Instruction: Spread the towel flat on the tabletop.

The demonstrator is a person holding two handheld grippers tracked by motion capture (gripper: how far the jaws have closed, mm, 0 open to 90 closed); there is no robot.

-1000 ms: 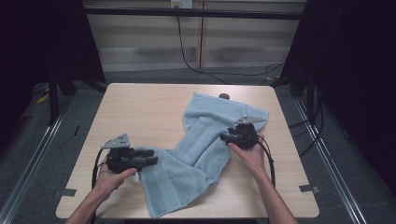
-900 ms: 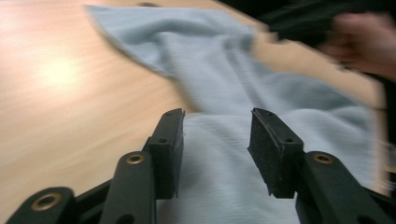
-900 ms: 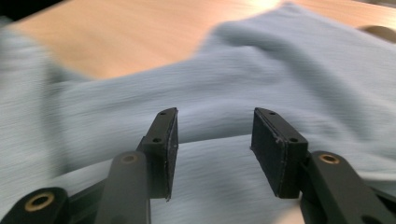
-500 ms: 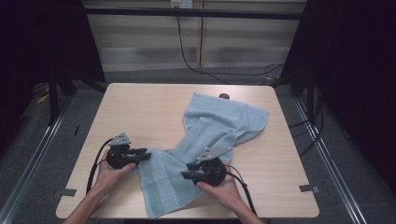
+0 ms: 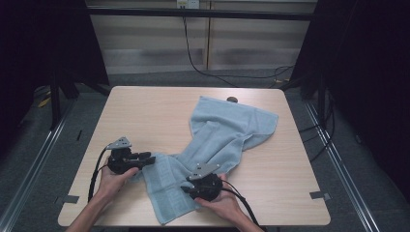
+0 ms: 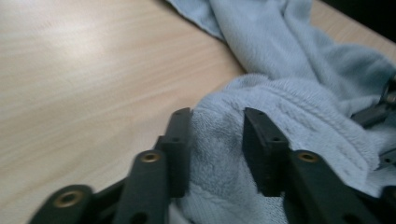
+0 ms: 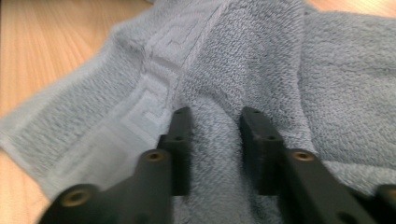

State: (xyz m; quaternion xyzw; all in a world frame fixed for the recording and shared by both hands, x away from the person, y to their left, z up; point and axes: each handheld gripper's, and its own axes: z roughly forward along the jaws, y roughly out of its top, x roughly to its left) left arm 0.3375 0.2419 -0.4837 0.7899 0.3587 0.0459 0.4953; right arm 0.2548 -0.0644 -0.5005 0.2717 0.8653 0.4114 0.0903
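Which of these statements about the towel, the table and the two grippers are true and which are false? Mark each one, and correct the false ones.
1. A light blue towel lies crumpled on the wooden table. True.
2. The left gripper has a fold of towel between its jaws. True.
3. The right gripper is over bare wood, well clear of the towel. False: it is at the towel, near the end with the woven key-pattern band.
4. The towel is folded into a neat square. False: it lies bunched and stretched diagonally across the table.
5. A black cable hangs behind the table. True.
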